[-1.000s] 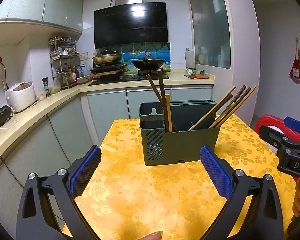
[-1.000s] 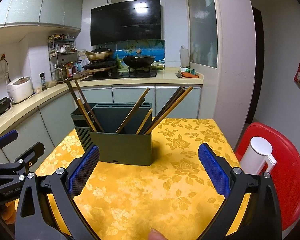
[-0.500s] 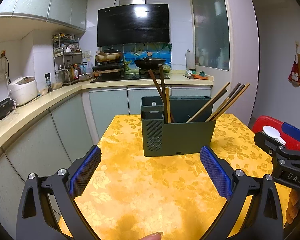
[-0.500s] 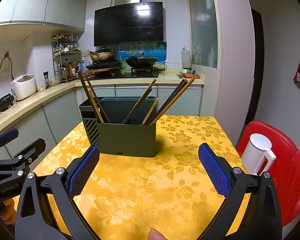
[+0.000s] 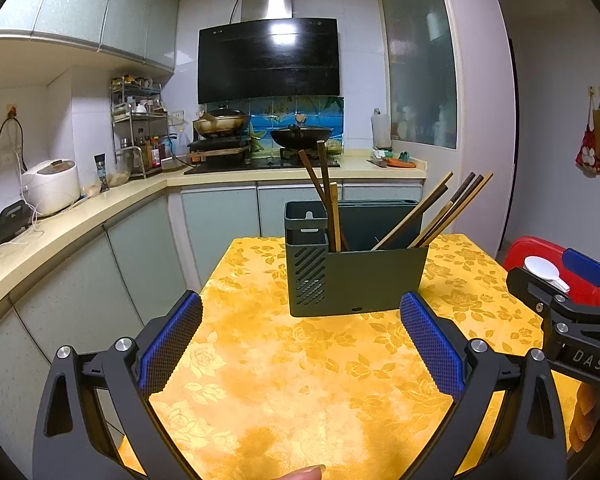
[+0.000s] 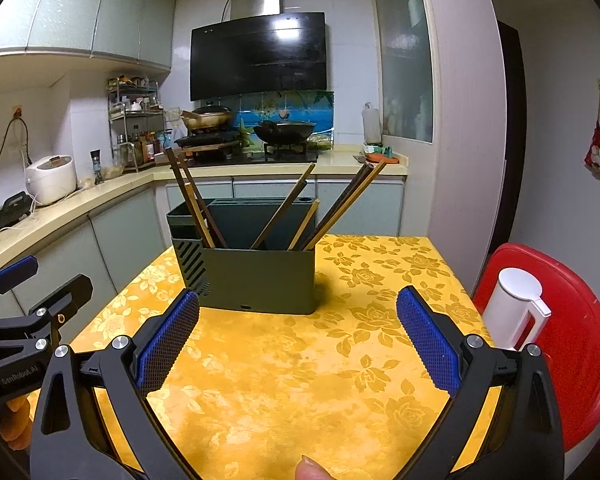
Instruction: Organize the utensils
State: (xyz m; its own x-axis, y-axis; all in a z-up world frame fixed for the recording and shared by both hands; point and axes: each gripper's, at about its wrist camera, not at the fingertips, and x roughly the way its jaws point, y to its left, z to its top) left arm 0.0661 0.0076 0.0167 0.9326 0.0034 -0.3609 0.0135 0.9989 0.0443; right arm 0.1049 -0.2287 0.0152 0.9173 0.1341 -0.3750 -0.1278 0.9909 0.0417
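The left tongs (image 5: 300,344) stand wide apart with nothing between the blue pads, held low over the yellow floral tabletop (image 5: 300,400). The right tongs (image 6: 298,340) are likewise spread and empty, over the same cloth. Each pair sees the other at the edge of its own view.

Straight ahead of both tongs, near but not touching, sits the dark green utensil holder (image 5: 356,280), a rectangular box with a slotted end panel. From the left tongs that slotted end lies ahead and slightly left; from the right tongs it lies ahead-left too.

Inside it the chopsticks (image 5: 432,216) lean loosely: about 3 stand near the slotted end, and roughly 5 slant toward the opposite end. They appear to be wood or bamboo, some dark, some pale. I judge them light, stiff and thin, so they will roll or pivot in a loose pinch and slip if caught near a tapered tip. The best hold is probably on the exposed upper shaft, above the holder's rim, pads square across it, 1 stick or a tight pair at a time. The holder itself looks like light plastic and may slide on the cloth if a stick drags against it.

Beyond the right tongs, to their right, a white jug (image 6: 516,308) stands on a red stool (image 6: 572,340).
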